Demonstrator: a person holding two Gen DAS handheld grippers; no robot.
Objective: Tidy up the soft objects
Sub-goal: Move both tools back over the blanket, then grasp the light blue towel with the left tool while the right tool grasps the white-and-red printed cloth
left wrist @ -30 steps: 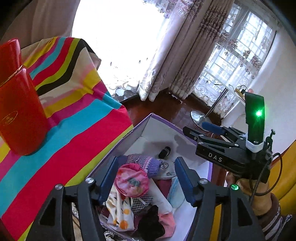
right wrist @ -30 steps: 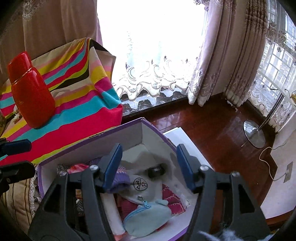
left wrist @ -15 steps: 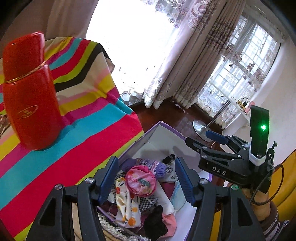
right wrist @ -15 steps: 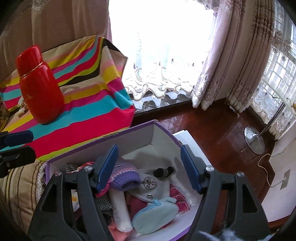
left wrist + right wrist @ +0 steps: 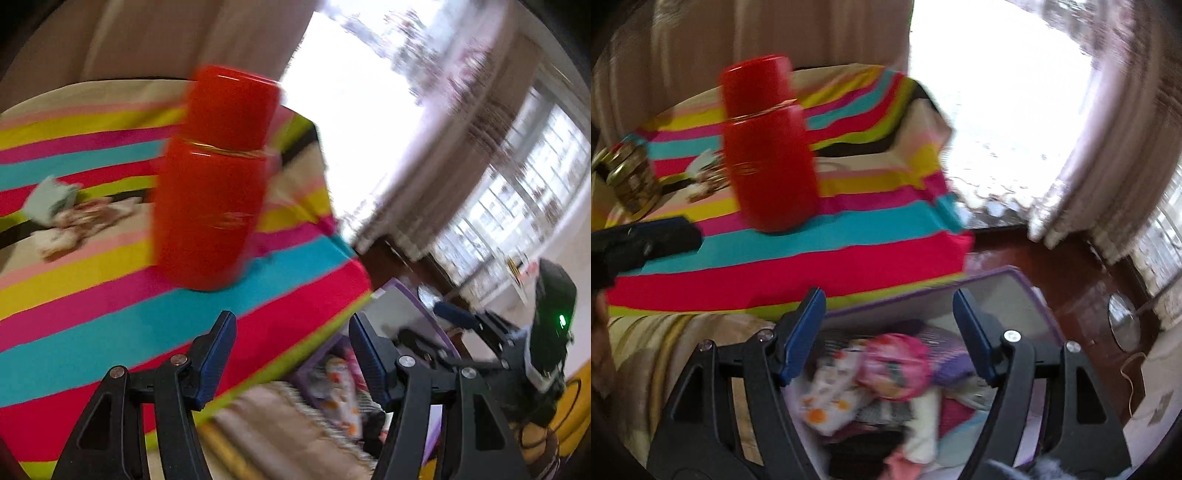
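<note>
- Both views have swung from the purple box (image 5: pixel 1027 291) of soft items (image 5: pixel 886 365) toward the striped worktop (image 5: pixel 849 258).
- Left hand-held gripper (image 5: pixel 291 354) hangs open and empty over the stripes.
- Right hand-held gripper (image 5: pixel 888 332), jaws just widened, holds nothing above the box.
- Red flask (image 5: pixel 218 184) stands upright beyond.

Desk (image 5: pixel 110 314) under striped cloth (image 5: pixel 849 258): red flask (image 5: pixel 210 206) upright, small packets (image 5: pixel 62 218) behind it, jar (image 5: pixel 629 177) at far left. Floor (image 5: pixel 1052 266): purple box (image 5: pixel 1034 295) beside desk.
</note>
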